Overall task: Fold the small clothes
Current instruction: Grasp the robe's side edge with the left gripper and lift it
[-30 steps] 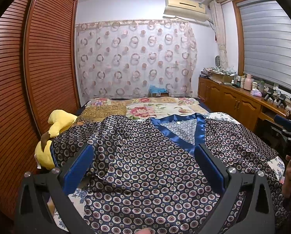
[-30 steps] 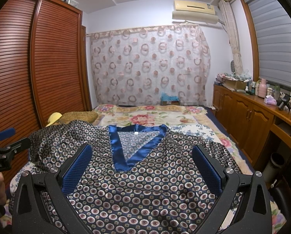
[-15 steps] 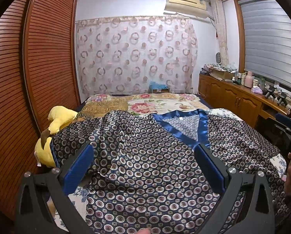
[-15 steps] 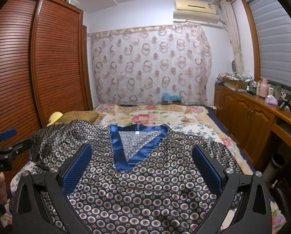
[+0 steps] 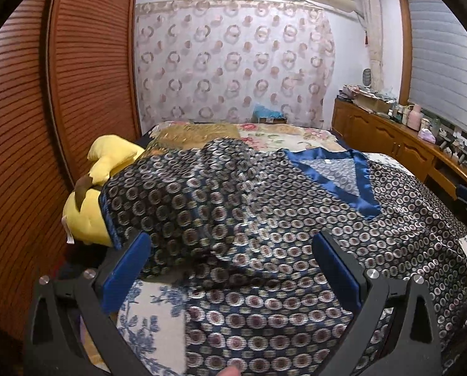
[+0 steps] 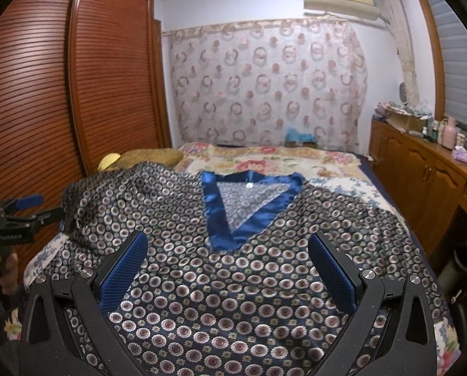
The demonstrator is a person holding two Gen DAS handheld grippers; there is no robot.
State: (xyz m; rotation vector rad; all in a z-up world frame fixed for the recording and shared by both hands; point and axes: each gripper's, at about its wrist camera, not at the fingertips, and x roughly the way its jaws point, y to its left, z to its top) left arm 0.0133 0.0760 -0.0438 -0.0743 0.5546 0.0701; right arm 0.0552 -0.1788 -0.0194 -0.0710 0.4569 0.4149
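- We have a dark navy satin top printed with small ringed circles and trimmed with a bright blue V-neck band [image 6: 233, 269] spread front-up on the floral-quilted bed [image 6: 274, 159], neckline pointing toward the far curtained wall.
- Our left gripper [image 5: 233, 269] has its blue-padded fingers spread wide with nothing between them; it hovers over the garment's left side, where the left sleeve [image 5: 158, 200] lies rumpled and partly draped against a yellow plush toy [image 5: 86, 206] at the bed's edge.
- Our right gripper [image 6: 230, 269] is likewise released and empty, poised above the chest just below the point of the V.
- The relation that matters: the garment's long axis runs straight away from us, hem nearest, collar farthest, with the sleeves reaching out to either side. The left sleeve is nearer our left gripper, just ahead and to its left, so we judge that hand should take it and carry it across toward the midline.
- From the left view the blue neck band [image 5: 336, 178] sits to the right of that gripper, well apart from the sleeve.
- Writing: a small white tag shows inside the collar, too small to read; white lettering on the left gripper's body, seen from the right view, is blurred beyond reading.
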